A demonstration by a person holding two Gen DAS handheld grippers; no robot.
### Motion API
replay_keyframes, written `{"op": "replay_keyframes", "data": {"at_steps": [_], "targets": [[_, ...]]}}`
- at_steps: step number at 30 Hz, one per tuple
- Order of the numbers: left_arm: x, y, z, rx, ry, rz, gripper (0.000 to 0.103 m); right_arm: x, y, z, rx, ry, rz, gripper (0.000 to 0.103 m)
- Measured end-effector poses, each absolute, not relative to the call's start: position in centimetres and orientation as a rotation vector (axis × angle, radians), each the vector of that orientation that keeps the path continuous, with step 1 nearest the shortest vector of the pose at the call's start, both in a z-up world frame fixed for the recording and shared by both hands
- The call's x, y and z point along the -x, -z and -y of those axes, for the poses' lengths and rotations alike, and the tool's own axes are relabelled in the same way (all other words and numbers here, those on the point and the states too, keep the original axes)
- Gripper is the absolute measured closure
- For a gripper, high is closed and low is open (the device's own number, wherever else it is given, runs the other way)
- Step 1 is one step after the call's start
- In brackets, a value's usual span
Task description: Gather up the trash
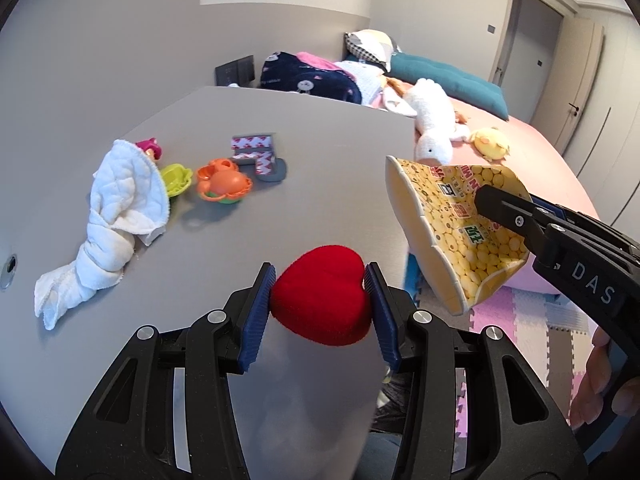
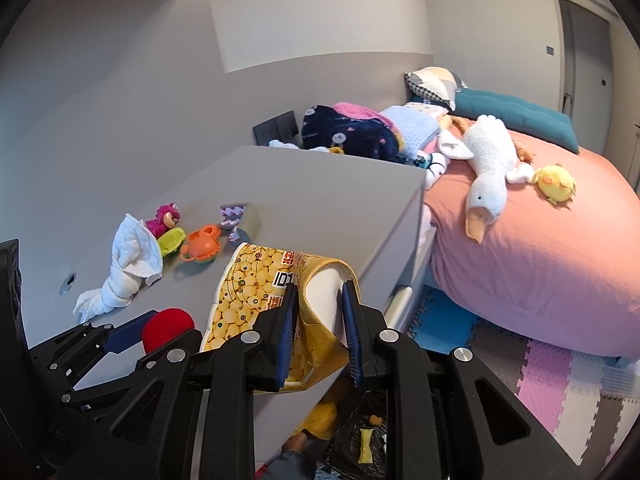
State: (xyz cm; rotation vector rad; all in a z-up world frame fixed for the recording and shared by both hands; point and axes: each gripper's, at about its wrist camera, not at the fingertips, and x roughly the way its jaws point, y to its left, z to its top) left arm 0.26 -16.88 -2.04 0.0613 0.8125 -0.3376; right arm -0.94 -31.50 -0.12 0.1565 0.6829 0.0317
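Above the worktop's right edge, the right hand-held gripper grips a crushed yellow carton, its pads pinching one wall near the closed bottom. The carton hangs in the air, tilted, long axis running up and left from the gripper, open mouth towards the worktop's far side. The right hand-held gripper reaches in from the right, level with the carton. The left hand-held gripper is clamped on a red heart, held between its blue pads just over the worktop's near edge, the heart's lobes pointing away from the camera. A white cloth, an orange toy and a green toy lie further back on the worktop. A black bag sits on the floor below the carton.
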Motion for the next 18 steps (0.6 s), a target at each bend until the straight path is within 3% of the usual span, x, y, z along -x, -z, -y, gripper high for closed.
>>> {"op": "replay_keyframes", "data": {"at_steps": [18], "targets": [[2.3, 2.1, 23.2, -0.13, 0.453, -0.813, 0.057, 5.4, 0.1, 38.8, -0.212, 0.097, -0.667, 0.079]]}}
